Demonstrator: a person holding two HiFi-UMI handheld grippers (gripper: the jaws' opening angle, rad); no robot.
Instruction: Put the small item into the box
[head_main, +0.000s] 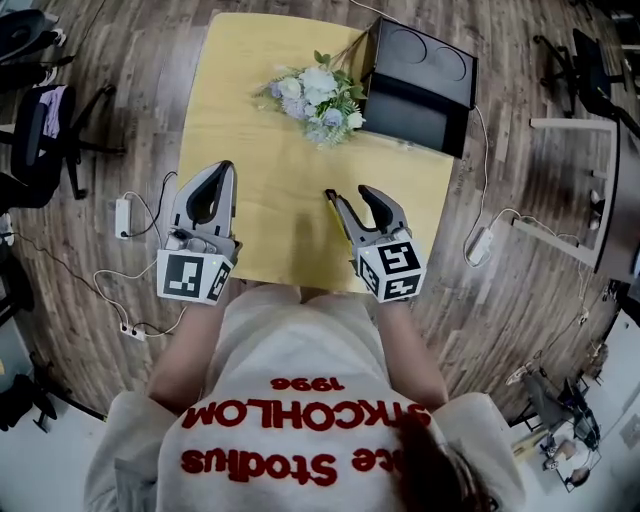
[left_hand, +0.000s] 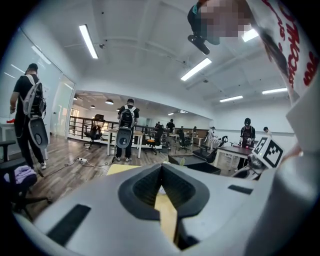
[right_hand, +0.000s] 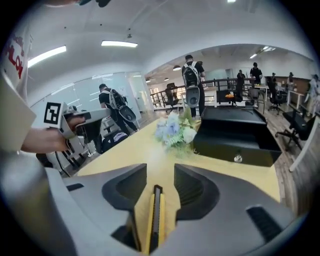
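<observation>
A slim yellow and black utility knife (right_hand: 156, 220) lies lengthwise between the jaws of my right gripper (right_hand: 160, 172), which stand apart with a gap on each side of it. From the head view, this right gripper (head_main: 348, 192) hovers over the near middle of the yellow table (head_main: 270, 200), the knife (head_main: 333, 207) by its left jaw. The black box (head_main: 415, 90) stands at the far right corner, seen ahead of the right gripper as a dark box (right_hand: 235, 135). My left gripper (head_main: 228, 168) is over the table's left edge, its jaws (left_hand: 161, 167) together and empty.
A bunch of pale flowers (head_main: 315, 100) lies left of the box, between it and the grippers (right_hand: 175, 130). Power strips and cables (head_main: 125, 215) trail on the wooden floor. Office chairs (head_main: 40, 120) stand left, and people stand in the room beyond.
</observation>
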